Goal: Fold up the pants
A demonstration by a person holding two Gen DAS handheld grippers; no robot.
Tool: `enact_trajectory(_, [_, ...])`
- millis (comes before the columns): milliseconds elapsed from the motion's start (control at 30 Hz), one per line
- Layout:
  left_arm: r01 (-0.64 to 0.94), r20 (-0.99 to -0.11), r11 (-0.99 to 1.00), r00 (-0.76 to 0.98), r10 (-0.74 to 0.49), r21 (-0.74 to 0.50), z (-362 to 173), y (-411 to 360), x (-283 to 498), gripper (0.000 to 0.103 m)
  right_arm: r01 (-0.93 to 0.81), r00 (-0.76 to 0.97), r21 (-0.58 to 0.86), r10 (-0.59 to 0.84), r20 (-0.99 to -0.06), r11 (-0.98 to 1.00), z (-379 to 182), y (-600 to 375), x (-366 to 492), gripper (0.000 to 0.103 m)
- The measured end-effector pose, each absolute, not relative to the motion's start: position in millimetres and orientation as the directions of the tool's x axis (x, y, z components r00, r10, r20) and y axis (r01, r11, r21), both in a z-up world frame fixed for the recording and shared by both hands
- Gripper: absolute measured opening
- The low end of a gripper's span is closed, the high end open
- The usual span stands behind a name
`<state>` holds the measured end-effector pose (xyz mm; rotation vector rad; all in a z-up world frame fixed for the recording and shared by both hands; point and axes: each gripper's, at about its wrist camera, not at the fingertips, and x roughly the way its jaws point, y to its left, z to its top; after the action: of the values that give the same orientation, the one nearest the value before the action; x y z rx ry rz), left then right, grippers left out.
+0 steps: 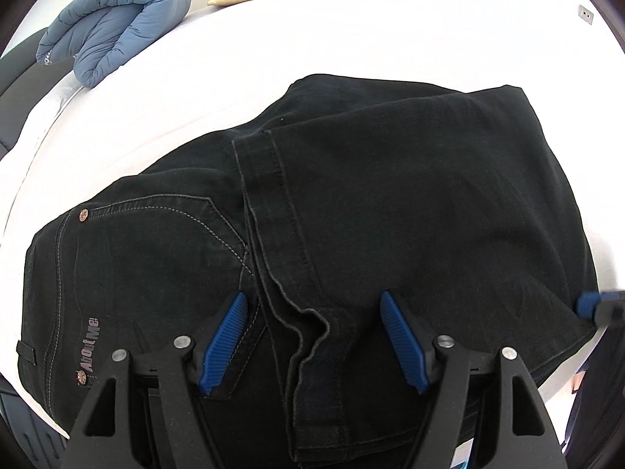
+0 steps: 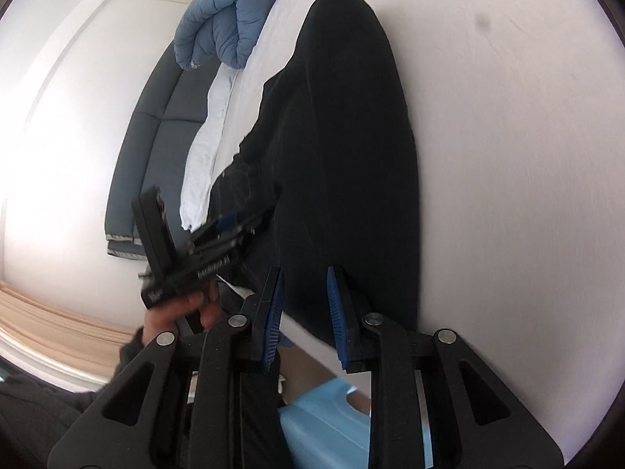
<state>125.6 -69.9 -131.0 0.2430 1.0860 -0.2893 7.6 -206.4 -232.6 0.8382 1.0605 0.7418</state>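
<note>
Left gripper point(image 1: 312, 336) jaws apart, hovering over black pants point(image 1: 351, 203) on bed point(image 1: 351, 39); right gripper point(image 2: 302, 305) jaws apart, narrower, empty, at pants' edge.

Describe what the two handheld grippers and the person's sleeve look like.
Both the left gripper and right gripper have matte black frames with triangular cut-outs, silver round pivot bolts and ribbed blue pads. White lettering, too blurred to read, marks the left gripper's body. The sleeve is dark.

Waistband end of the black jeans point(image 1: 351, 215) cut off behind the gripper frame, left gripper point(image 2: 230, 221) motion-blurred, blue container point(image 2: 324, 426) mostly hidden, right gripper point(image 1: 599, 306) clipped at the edge
</note>
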Motion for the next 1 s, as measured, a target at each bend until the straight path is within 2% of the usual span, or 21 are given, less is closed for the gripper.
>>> enact_trajectory(233, [0.34, -0.885, 0.94, 0.447, -0.134, 0.029, -132.2, -58.2, 123.9, 0.073, -0.115, 0.301, 0.808, 0.795, -0.526, 0.578, -205.4, -208.6, -17.6, 0.022])
enact_trajectory(333, [0.341, -0.88, 0.94, 0.454, -0.141, 0.025, -132.1, -53.3, 122.0, 0.073, -0.167, 0.341, 0.832, 0.823, -0.454, 0.528, -175.6, -207.6, -3.7, 0.022])
enact_trajectory(367, [0.341, -0.878, 0.94, 0.456, -0.144, 0.023, -132.5, -51.5, 121.3, 0.073, -0.185, 0.346, 0.844, 0.837, -0.423, 0.503, -167.8, -203.1, 6.6, 0.025])
enact_trajectory(433, [0.34, -0.876, 0.94, 0.458, -0.151, 0.016, -133.6, -46.5, 119.8, 0.073, -0.219, 0.342, 0.85, 0.854, -0.393, 0.479, -157.7, -187.8, 27.2, 0.026])
enact_trajectory(500, [0.339, -0.875, 0.941, 0.458, -0.159, 0.007, -133.0, -42.2, 118.2, 0.073, -0.212, 0.312, 0.864, 0.87, -0.383, 0.456, -165.1, -173.6, 47.8, 0.026])
enact_trajectory(633, [0.335, -0.872, 0.942, 0.459, -0.169, -0.007, -131.4, -34.1, 116.9, 0.073, -0.098, 0.238, 0.82, 0.813, -0.531, 0.564, -220.2, -151.7, 69.2, 0.023])
enact_trajectory(700, [0.333, -0.867, 0.943, 0.464, -0.18, -0.017, -131.1, -28.4, 115.8, 0.073, -0.127, 0.295, 0.829, 0.818, -0.493, 0.545, -222.9, -156.2, 59.7, 0.021])
enact_trajectory(933, [0.307, -0.839, 0.949, 0.496, -0.224, -0.072, -127.6, -5.6, 111.6, 0.074, -0.13, 0.357, 0.786, 0.768, -0.532, 0.605, -220.0, -157.7, 25.8, 0.021])
enact_trajectory(1000, [0.267, -0.828, 0.952, 0.491, -0.269, -0.151, -120.4, 11.8, 108.0, 0.074, -0.092, 0.368, 0.786, 0.754, -0.544, 0.612, -217.4, -156.2, 22.0, 0.021])
